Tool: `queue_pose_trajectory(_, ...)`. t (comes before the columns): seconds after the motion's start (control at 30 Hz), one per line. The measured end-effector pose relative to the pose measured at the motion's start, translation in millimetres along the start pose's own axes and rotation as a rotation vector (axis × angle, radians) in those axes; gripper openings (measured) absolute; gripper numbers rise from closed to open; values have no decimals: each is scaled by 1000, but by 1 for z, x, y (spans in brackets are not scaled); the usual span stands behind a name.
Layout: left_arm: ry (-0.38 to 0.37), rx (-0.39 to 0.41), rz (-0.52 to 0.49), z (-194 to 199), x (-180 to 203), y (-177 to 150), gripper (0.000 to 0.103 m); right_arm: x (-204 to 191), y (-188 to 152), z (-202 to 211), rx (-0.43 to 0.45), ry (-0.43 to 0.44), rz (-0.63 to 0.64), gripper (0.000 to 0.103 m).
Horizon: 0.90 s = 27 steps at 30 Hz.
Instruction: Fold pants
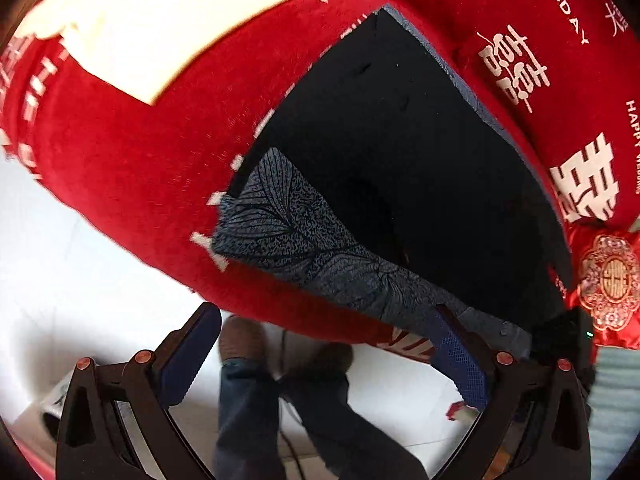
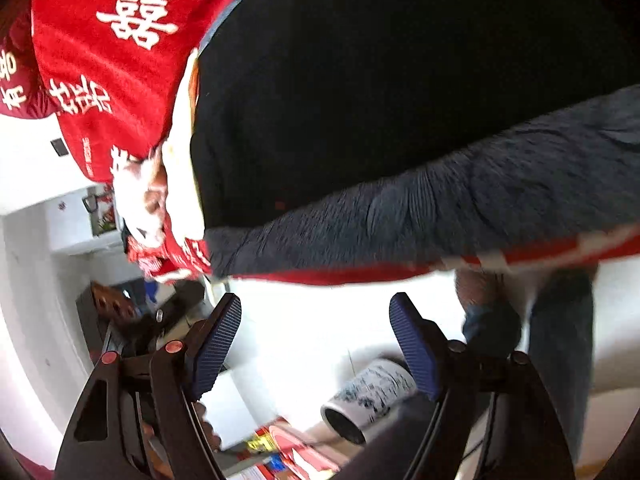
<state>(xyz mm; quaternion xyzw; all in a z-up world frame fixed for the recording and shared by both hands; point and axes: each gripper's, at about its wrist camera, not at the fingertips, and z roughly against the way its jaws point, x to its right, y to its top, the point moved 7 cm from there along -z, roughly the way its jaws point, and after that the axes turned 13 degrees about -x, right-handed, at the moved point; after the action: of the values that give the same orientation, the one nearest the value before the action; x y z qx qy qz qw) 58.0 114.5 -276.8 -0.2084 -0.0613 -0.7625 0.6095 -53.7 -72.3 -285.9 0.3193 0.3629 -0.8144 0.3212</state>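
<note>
Left wrist view showed the dark pants lying flat on the red bedspread, patterned waistband nearest the bed's edge. Left gripper and right gripper both gaped, empty. Closing short might pinch bedspread, not waistband.

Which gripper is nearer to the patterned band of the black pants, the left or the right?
Left. One finger of the left gripper overlaps the patterned band at the bed's edge. The right gripper hangs open below the band, clear of the cloth, over the floor.
</note>
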Motion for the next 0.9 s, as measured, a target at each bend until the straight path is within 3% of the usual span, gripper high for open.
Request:
queue_pose_trajectory(0.2, -104, 13, 3, -14, -1, 13, 103, 22, 17, -15, 43, 79, -30, 79)
queue_pose_trajectory(0.23, -127, 13, 9, -15, 0, 15, 103, 24, 19, -14, 54, 121, -54, 72)
queue_pose_trajectory(0.27, -142, 10, 14, -15, 1, 17, 103, 25, 21, -12, 66, 167, -71, 52)
queue_pose_trajectory(0.3, -149, 6, 19, -16, 3, 19, 103, 24, 24, -9, 80, 222, -91, 40)
queue_pose_trajectory(0.33, -156, 1, 23, -17, 5, 21, 103, 21, 24, -5, 93, 239, -95, 22)
queue_pose_trajectory(0.37, -170, -7, 31, -17, 9, 22, 103, 13, 26, 3, 113, 243, -71, 17)
queue_pose_trajectory(0.5, -250, -15, 79, -18, 25, 30, 103, -18, 18, 19, 105, 229, 52, 16)
queue_pose_trajectory(0.53, -266, -12, 94, -18, 28, 33, 99, -23, 15, 22, 96, 223, 77, 16)
queue_pose_trajectory(0.57, -282, -3, 106, -18, 31, 36, 78, -25, 13, 23, 88, 216, 88, 16)
queue_pose_trajectory(0.63, -287, -12, 88, -22, 40, 40, 49, -23, 12, 24, 66, 198, 101, 20)
queue_pose_trajectory(0.7, -264, -10, 48, -21, 47, 43, 49, -17, 9, 29, 58, 170, 102, 21)
queue_pose_trajectory(0.77, -245, -17, -3, -18, 53, 43, 49, 0, 5, 40, 73, 142, 78, 31)
queue_pose_trajectory(0.9, -237, -51, -57, -12, 55, 42, 48, 52, 1, 73, 177, 122, -13, 42)
